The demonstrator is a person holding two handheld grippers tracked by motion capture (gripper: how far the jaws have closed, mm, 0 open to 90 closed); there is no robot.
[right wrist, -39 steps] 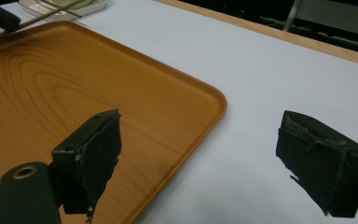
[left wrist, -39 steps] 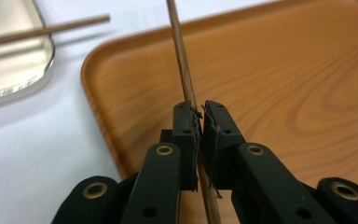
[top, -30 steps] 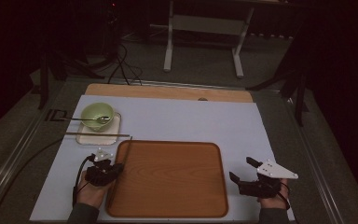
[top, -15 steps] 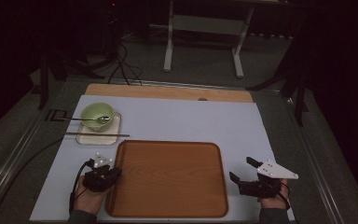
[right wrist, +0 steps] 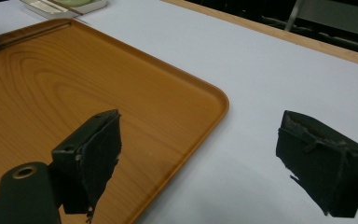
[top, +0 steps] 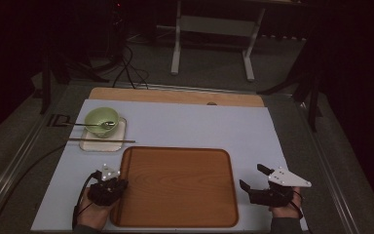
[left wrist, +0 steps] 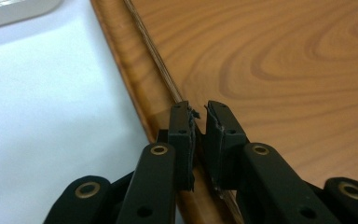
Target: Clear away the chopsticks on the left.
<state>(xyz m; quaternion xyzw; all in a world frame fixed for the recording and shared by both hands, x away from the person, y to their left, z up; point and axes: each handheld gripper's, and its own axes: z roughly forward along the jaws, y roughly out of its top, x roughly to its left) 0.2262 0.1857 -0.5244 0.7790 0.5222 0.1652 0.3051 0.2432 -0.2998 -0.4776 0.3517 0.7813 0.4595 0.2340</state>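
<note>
Pinching the wooden tray (left wrist: 270,60) rim, my left gripper (left wrist: 200,112) fingers are nearly closing on it. My right gripper (right wrist: 205,154) is waiting, fingers spread wide over the counter (right wrist: 270,84). No readable writing is showing.

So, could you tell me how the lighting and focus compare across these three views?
High view: dim, room behind nearly black, tray and bowl readable. Left gripper view: bright, wood grain sharp, fingers slightly soft. Right gripper view: evenly lit, near fingers blurred, white table cover mildly glary.

Tray (top: 175,187) set at lower centre on the table sheet (top: 190,126); bowl (top: 101,122) on a small plate (top: 119,139) placed upper left of it, chopsticks (top: 101,141) laid across the plate.
</note>
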